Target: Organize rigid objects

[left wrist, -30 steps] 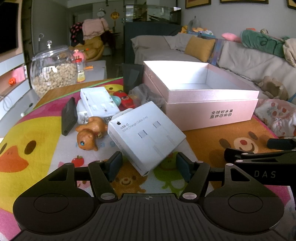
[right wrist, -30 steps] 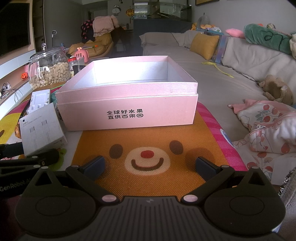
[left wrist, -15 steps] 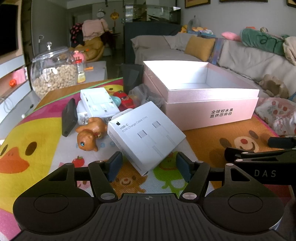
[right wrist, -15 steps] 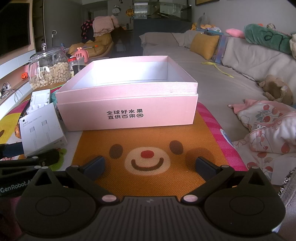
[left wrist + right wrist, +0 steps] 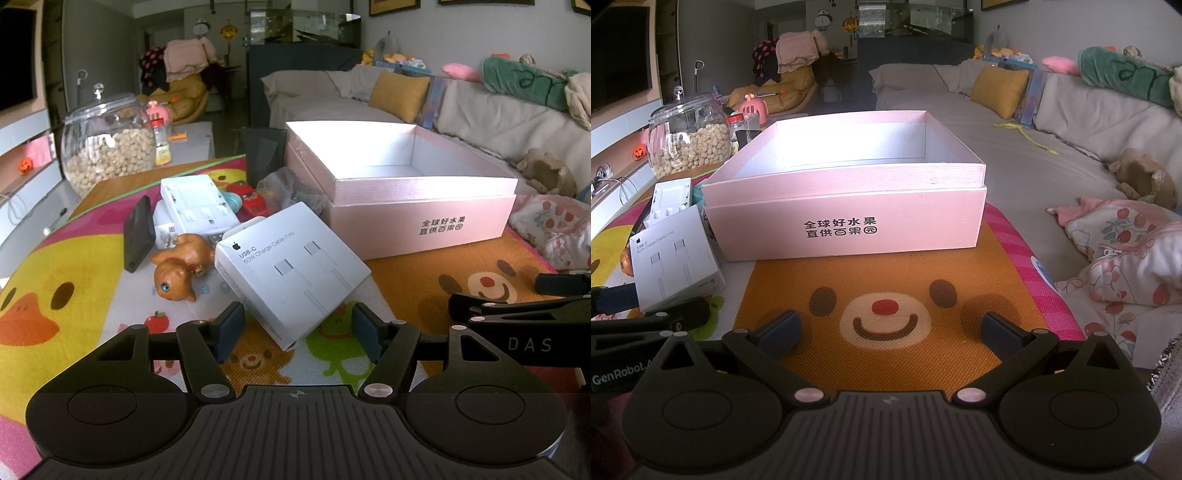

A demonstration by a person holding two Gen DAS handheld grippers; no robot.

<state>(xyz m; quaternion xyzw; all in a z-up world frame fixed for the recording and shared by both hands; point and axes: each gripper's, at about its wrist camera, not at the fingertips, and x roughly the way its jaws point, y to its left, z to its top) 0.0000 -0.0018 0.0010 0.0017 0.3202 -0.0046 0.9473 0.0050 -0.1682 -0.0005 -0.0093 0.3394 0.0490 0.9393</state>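
Observation:
A white USB-C cable box [image 5: 291, 271] lies tilted on the cartoon play mat [image 5: 74, 280], with its near corner between the fingers of my left gripper [image 5: 298, 330]. That gripper is open and its pads stand clear of the box. Behind the box lie an orange animal figurine [image 5: 177, 269], a black slab [image 5: 138, 232], a white flat box [image 5: 197, 205] and a red toy car [image 5: 251, 199]. An open, empty pink box [image 5: 846, 229] stands ahead of my right gripper [image 5: 891, 332], which is open over the bear face with nothing between its fingers.
A glass jar of nuts [image 5: 110, 151] stands at the back left of the table. A clear plastic bag [image 5: 288, 188] and a black container [image 5: 264, 151] sit beside the pink box. A sofa with cushions and bedding [image 5: 1126, 258] runs along the right.

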